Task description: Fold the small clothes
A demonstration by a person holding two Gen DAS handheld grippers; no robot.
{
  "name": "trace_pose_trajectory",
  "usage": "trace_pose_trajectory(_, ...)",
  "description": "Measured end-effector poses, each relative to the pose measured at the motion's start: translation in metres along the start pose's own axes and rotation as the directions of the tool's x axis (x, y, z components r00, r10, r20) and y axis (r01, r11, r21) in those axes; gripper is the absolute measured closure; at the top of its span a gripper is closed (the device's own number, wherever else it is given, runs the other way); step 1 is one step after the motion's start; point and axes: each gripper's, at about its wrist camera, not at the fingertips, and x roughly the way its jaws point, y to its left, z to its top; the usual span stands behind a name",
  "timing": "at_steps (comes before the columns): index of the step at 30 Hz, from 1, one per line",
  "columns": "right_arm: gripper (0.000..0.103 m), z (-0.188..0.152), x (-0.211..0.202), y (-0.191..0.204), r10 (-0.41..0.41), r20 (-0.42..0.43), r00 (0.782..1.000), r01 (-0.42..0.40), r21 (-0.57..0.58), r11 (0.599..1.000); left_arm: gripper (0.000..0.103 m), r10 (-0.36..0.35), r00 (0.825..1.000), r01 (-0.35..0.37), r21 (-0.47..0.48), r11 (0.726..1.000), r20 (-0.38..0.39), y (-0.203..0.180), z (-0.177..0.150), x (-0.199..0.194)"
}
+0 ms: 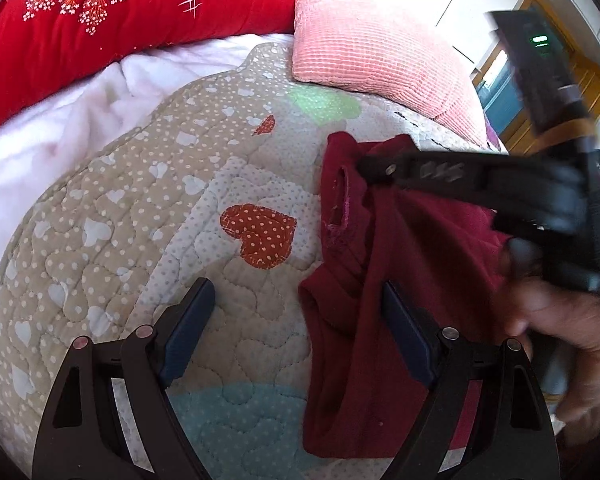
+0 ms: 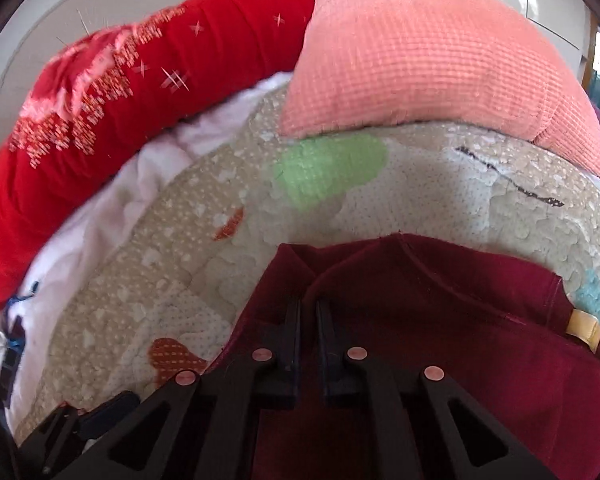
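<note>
Quilted bedding with a heart pattern (image 1: 148, 216) fills the left wrist view, beige and white with red, green and pale blue patches. Behind it a white blanket (image 1: 60, 120) lies bunched against a red flowered cushion (image 1: 112, 12), and a pink ribbed pillow (image 1: 364, 44) sits at the far edge beside it; a wooden door shows past the pillow on the right. The left gripper (image 1: 296, 308) hangs over the quilt with its fingers spread wide, holding nothing: one pad is over bare quilt, the other over the near edge of a dark red garment (image 1: 364, 280) lying on the right of the bed. Across the garment's upper part reaches the right gripper (image 1: 370, 170), blurred, its tips shut on a fold of the cloth near the neck opening. The hand (image 1: 556, 344) holding that tool covers the garment's right side.

From the right wrist view the same quilt (image 2: 440, 184) curves away to the pink pillow (image 2: 420, 52), the red cushion (image 2: 112, 92) and the white blanket (image 2: 112, 208). The right gripper (image 2: 308, 308) has its fingers closed together, pinching a ridge of the dark red garment (image 2: 440, 312), which spreads over the lower right of the bed. A yellow tab (image 2: 584, 326) pokes out at the garment's right edge. Part of the other tool shows at the lower left corner.
</note>
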Motion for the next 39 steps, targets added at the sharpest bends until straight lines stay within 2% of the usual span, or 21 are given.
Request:
trace_pose_trajectory(1,0.094,0.000,-0.006,-0.002,0.013,0.012,1.000,-0.013,0.009,1.000,0.018,0.003,1.000,-0.003,0.003,1.000,-0.001,0.000,0.000,0.000)
trace_pose_trajectory(2,0.088,0.000,-0.013,-0.003,0.029,0.019,0.999,-0.029,0.020,0.999,0.018,0.005,1.000,-0.005,0.004,1.000,0.000,-0.001,-0.001,0.000)
trace_pose_trajectory(5,0.047,-0.001,-0.023,-0.002,0.069,-0.010,0.998,-0.069,0.052,0.996,0.018,0.007,1.000,-0.007,0.005,1.000,0.000,-0.002,-0.001,0.001)
trace_pose_trajectory(11,0.046,0.004,-0.011,0.013,-0.018,-0.120,0.993,0.019,0.010,1.000,0.018,-0.001,1.000,0.001,0.000,1.000,-0.004,0.000,-0.001,0.001)
trace_pose_trajectory(17,0.037,0.017,0.012,0.026,-0.105,-0.191,0.976,0.096,-0.054,0.994,0.018,-0.006,1.000,0.006,-0.007,1.000,-0.007,0.000,-0.001,0.001)
trace_pose_trajectory(19,0.037,0.018,0.022,0.031,-0.166,-0.208,0.964,0.145,-0.114,0.983,0.018,-0.009,1.000,0.009,-0.014,1.000,-0.008,0.001,-0.001,0.001)
trace_pose_trajectory(22,0.038,0.015,0.027,0.036,-0.204,-0.182,0.962,0.179,-0.148,0.973,0.018,-0.011,1.000,0.011,-0.019,1.000,-0.011,0.002,0.000,0.002)
trace_pose_trajectory(24,0.051,0.011,0.024,0.037,-0.205,-0.154,0.967,0.178,-0.167,0.970,0.018,-0.013,1.000,0.013,-0.017,1.000,-0.013,0.002,0.000,0.002)
trace_pose_trajectory(25,0.054,0.009,0.021,0.037,-0.190,-0.143,0.971,0.165,-0.170,0.972,0.017,-0.017,1.000,0.017,-0.018,1.000,-0.015,0.003,0.001,0.002)
trace_pose_trajectory(27,0.071,0.007,0.009,0.029,-0.141,-0.118,0.983,0.123,-0.143,0.982,0.016,-0.040,0.999,0.040,-0.028,0.999,-0.026,0.006,0.002,0.001)
trace_pose_trajectory(29,0.076,0.006,-0.004,0.011,-0.069,-0.094,0.993,0.063,-0.063,0.996,0.015,-0.066,0.997,0.065,-0.039,0.997,-0.036,0.009,0.005,0.002)
trace_pose_trajectory(35,0.079,-0.004,-0.017,-0.024,0.072,-0.046,0.996,-0.066,0.113,0.991,0.009,-0.073,0.997,0.073,0.007,0.997,-0.036,0.004,0.004,0.004)
trace_pose_trajectory(39,0.079,-0.012,-0.019,-0.028,0.087,-0.038,0.996,-0.080,0.144,0.986,0.009,-0.076,0.996,0.078,0.058,0.995,-0.038,-0.005,0.001,0.007)
